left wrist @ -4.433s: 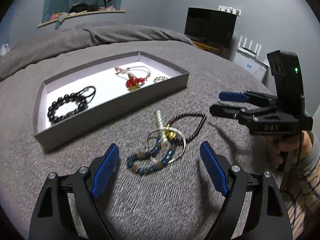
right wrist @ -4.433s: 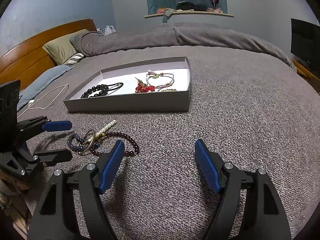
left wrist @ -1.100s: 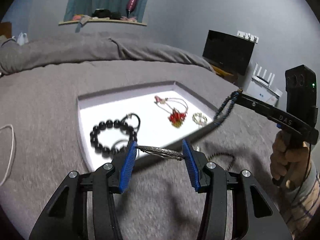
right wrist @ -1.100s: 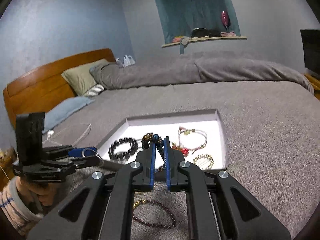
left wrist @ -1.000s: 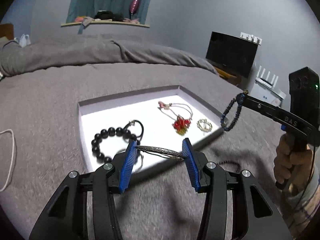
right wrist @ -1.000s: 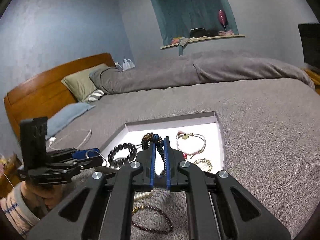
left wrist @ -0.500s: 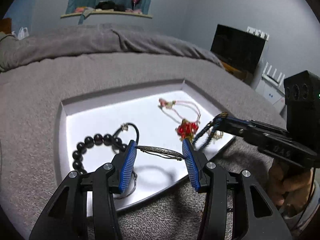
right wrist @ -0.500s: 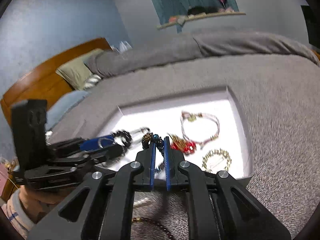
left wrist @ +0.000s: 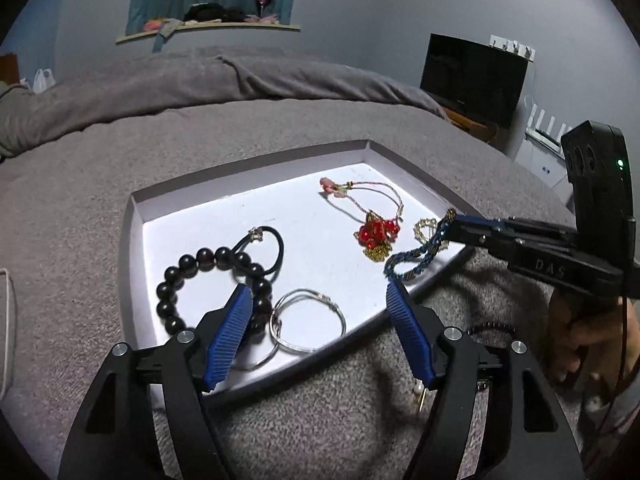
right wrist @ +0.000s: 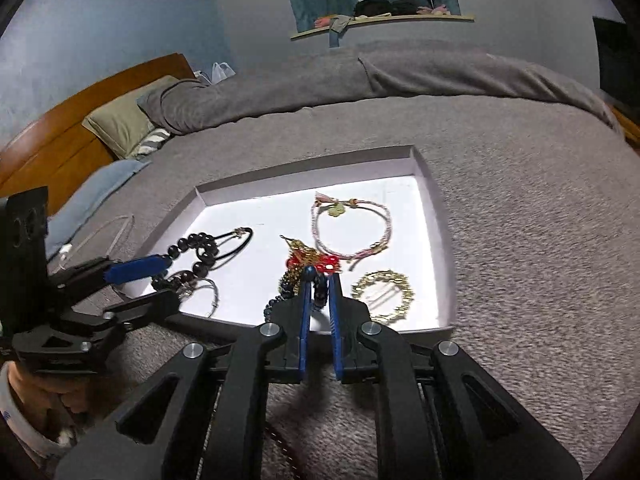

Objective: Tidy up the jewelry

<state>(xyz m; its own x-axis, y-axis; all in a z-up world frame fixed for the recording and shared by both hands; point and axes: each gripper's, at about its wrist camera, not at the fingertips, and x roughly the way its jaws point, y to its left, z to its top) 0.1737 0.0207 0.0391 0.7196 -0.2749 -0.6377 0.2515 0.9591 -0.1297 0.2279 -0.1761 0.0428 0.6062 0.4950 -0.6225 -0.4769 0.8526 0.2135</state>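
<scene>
Now the left claw (left wrist: 318, 336) is hovering with its blue pads spread wide over the near edge of the shallow tray (left wrist: 132, 240), gripping nothing. Just beyond it, two silver bangles (left wrist: 308, 322) are lying on the white tray floor beside the black bead bracelet (left wrist: 208, 280). The right claw (right wrist: 319, 280) is pressing its pads together on the blue beaded bracelet (left wrist: 416, 258), which is dangling over the tray's near side beside the red charm necklace (left wrist: 374, 234) and the small gold bracelet (right wrist: 384, 294). A dark red bead bracelet (left wrist: 490, 326) is lying on the grey bed (left wrist: 280, 120) outside the tray.
</scene>
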